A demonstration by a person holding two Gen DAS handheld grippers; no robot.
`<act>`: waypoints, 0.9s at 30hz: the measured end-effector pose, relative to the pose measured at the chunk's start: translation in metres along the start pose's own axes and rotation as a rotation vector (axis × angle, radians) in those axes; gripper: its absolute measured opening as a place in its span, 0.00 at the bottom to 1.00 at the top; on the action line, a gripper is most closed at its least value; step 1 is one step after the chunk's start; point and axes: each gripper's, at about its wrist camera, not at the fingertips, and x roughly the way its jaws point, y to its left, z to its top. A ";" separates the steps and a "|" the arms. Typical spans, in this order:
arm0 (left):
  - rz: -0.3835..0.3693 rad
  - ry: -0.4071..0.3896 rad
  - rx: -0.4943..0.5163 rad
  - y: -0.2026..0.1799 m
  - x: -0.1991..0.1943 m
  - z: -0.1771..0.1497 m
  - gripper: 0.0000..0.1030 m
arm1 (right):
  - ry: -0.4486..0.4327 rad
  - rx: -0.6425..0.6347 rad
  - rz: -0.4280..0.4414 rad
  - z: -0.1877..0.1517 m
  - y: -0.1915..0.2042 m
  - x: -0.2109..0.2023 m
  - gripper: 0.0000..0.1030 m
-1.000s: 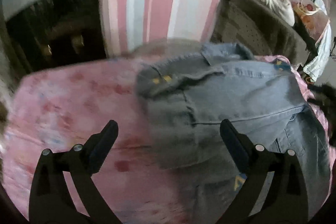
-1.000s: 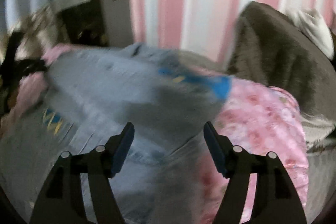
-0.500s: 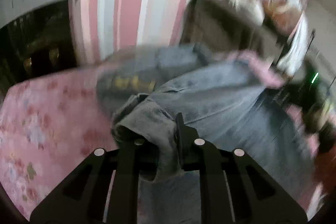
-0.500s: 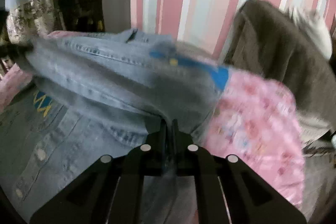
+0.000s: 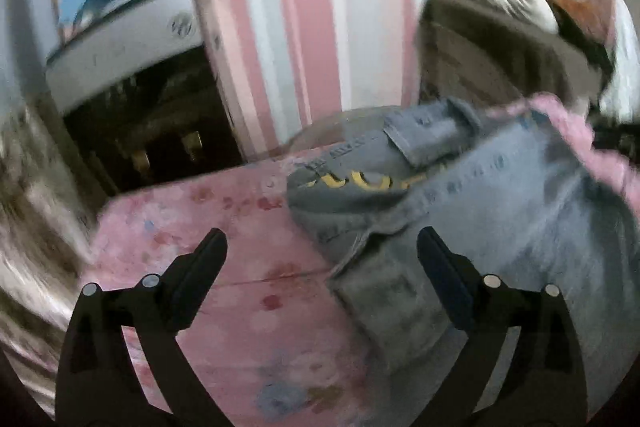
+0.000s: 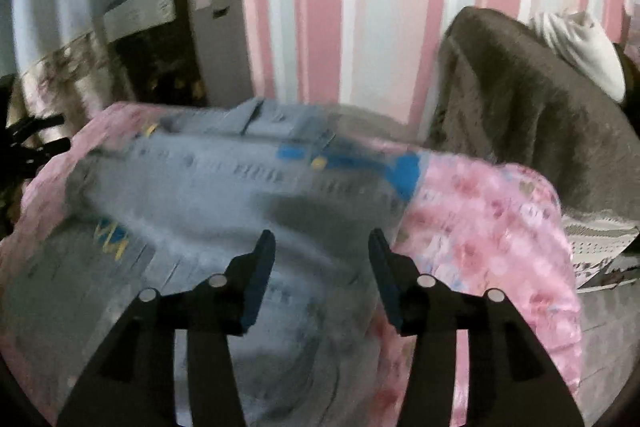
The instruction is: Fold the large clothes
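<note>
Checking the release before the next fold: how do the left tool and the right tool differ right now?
The left tool gapes wider than the right tool. The left tool hangs half over the bare pink floral sheet, at the edge of the denim jacket; the right tool sits almost wholly above the jacket, the sheet off to its right. Both are open, gripping nothing, dark fingers pointing toward the striped wall.
</note>
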 end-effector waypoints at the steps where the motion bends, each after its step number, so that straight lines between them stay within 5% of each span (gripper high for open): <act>1: -0.021 0.023 -0.023 -0.003 0.007 0.003 0.78 | 0.005 0.014 -0.005 0.004 0.001 0.007 0.48; 3: -0.053 0.082 -0.043 -0.015 0.026 0.003 0.45 | 0.027 0.010 -0.014 0.011 0.002 0.025 0.48; 5: -0.057 0.120 -0.028 -0.029 0.041 -0.004 0.32 | 0.059 -0.011 -0.036 0.014 0.008 0.044 0.48; 12: 0.056 0.130 0.077 -0.037 0.084 -0.011 0.28 | 0.162 0.000 -0.060 0.007 0.003 0.089 0.45; 22: 0.034 0.135 0.037 -0.023 0.092 -0.002 0.33 | 0.151 -0.010 -0.042 0.001 0.000 0.078 0.48; 25: 0.042 0.109 0.007 -0.016 0.076 -0.002 0.56 | 0.111 0.017 -0.020 0.001 0.001 0.056 0.53; 27: 0.049 0.098 -0.009 -0.014 0.066 -0.004 0.70 | 0.083 0.022 -0.022 -0.002 0.003 0.036 0.68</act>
